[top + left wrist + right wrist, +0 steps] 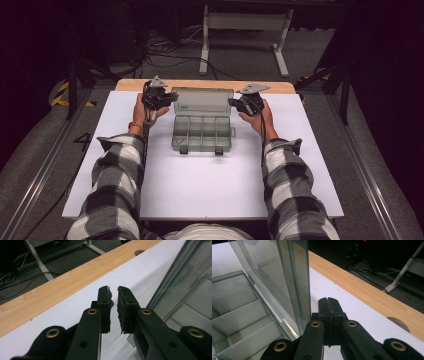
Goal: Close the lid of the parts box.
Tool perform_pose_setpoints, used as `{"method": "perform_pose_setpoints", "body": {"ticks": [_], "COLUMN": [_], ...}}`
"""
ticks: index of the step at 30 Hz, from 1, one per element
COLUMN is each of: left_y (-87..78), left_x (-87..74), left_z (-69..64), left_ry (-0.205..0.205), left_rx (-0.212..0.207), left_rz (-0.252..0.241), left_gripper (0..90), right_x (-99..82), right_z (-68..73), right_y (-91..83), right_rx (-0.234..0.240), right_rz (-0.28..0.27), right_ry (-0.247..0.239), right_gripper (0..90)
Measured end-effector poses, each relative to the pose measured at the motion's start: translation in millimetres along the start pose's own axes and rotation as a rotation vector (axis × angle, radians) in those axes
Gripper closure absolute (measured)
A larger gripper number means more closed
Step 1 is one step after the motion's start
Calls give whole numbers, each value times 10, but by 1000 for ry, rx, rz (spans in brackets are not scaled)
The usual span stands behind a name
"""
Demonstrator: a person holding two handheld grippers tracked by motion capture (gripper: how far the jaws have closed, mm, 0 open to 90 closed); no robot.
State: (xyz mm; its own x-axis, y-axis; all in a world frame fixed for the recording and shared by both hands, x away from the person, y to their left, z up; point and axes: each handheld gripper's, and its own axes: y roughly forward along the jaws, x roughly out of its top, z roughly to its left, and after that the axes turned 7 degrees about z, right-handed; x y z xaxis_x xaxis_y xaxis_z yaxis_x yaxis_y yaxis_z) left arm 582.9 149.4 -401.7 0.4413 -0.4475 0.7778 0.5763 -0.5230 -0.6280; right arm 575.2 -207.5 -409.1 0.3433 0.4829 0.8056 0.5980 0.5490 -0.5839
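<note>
The clear plastic box sits in the middle of the white board, lid standing up at its twelve o'clock edge, dividers showing, compartments apparently bare.

Starting on the left: the left gripper hangs at the box's ten o'clock, just beside the lid's corner. Its jaws stand a sliver apart with nothing between them, so it grips nothing. Over at two o'clock, the right gripper sits by the other corner of the lid, jaws pressed flat together, also empty.

Here's the worry. That lid looks upright on its hinge with a gripper close on each side. A sideways nudge from either one could, I'd judge, drop the lid shut or skid the light box across the smooth board. And with the jaws this narrow, neither could close around the lid's edge without spreading first, so a push is likelier than a catch.

Now the views. From the left gripper's camera, the left gripper shows that slim gap between its jaws, with the lid rising at three o'clock, apart from the pads; the high view blurs that gap. From the right gripper's camera, the right gripper shows jaws fully closed and the lid's edge very near at eleven o'clock; whether it touches I can't tell. The high view alone gives both hands flanking the box.
</note>
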Motion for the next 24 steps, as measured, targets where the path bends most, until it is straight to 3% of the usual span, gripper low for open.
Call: {"method": "perform_pose_setpoints", "body": {"ticks": [24], "left_y": [-136], "left_x": [-61], "left_z": [-124], "left_ry": [58], "left_rx": [24], "left_rz": [25], "left_gripper": [817], "right_x": [2], "right_z": [143], "right_y": [-91], "right_rx": [-27], "right_rz": [2], "right_ry": [2], "right_gripper": [900]}}
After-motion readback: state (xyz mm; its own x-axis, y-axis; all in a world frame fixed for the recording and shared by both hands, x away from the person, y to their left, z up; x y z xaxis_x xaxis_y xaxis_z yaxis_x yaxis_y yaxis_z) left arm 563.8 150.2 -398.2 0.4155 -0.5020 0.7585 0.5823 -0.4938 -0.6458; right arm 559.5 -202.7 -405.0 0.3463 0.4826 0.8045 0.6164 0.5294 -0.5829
